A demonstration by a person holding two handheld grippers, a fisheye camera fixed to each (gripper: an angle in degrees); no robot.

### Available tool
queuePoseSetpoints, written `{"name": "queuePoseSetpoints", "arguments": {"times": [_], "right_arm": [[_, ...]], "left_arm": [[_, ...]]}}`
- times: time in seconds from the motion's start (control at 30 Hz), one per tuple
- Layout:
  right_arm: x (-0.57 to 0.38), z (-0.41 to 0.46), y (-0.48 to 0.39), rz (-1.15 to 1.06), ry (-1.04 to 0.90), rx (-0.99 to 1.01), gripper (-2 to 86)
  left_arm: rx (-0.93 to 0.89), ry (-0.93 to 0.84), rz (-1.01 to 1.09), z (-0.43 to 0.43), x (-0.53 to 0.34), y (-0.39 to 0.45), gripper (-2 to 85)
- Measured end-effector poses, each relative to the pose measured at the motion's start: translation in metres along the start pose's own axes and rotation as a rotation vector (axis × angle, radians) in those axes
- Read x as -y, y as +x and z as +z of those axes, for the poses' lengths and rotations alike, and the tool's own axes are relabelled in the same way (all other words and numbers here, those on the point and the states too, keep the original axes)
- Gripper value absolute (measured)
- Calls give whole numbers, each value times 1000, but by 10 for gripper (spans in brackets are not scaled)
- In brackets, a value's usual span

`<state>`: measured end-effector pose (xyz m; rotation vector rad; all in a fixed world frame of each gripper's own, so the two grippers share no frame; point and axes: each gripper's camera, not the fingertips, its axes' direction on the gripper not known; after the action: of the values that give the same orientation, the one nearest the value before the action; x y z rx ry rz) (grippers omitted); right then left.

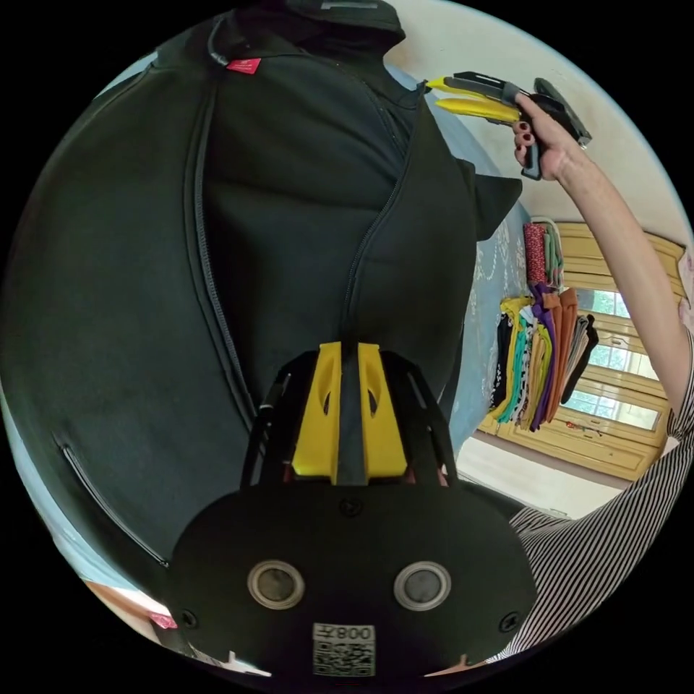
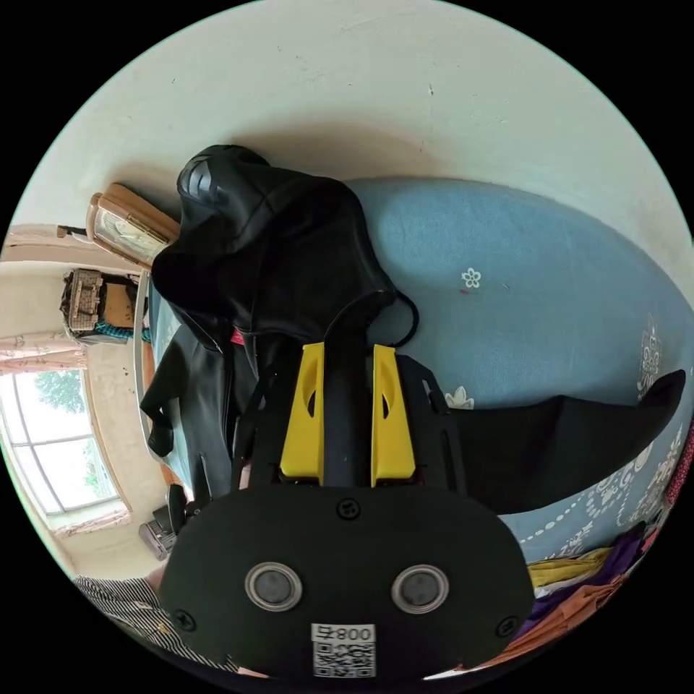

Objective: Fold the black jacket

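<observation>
Left gripper (image 1: 350, 354) pinching the jacket (image 1: 289, 217) near its zip, jaws closed on cloth. Right gripper (image 2: 347, 358) clamped on the far shoulder by the hood (image 2: 238, 210). Jacket held up over the blue bed (image 2: 520, 275), one sleeve (image 2: 578, 426) trailing on it. Best to keep both grips tight, pull the cloth flat, then lay it down smooth, away from the clothes pile (image 1: 538, 354) at the right.

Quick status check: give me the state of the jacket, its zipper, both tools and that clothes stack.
jacket: unfolded, spread on the blue sheet, front up
zipper: undone, front panels parted
left tool: shut on jacket hem
right tool: shut on jacket near the hood
sleeve: stretched out flat across the sheet
clothes stack: folded, piled beside the jacket
</observation>
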<state>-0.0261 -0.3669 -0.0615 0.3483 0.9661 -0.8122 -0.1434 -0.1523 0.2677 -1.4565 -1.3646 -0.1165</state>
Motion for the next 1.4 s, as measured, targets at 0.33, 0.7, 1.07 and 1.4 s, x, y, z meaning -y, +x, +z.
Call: {"name": "queuePoseSetpoints", "arguments": {"times": [0.33,0.7,1.07,1.4], "right_arm": [[25,11,-47,-22,-95,-19,35],[9,-21,-153,-232,-67,236,3],[-26,-32,-181,-322,-134,-187,60],[-12,-14,-257,-557,-288,-498,36]], "left_arm": [[-173,58,47,-4,-36,-9,17],[-191,235,-88,-57,-135,-44,13],[-129,220,-382,-26,-175,-146,15],[-144,212,-349,-28,-197,-165,15]]}}
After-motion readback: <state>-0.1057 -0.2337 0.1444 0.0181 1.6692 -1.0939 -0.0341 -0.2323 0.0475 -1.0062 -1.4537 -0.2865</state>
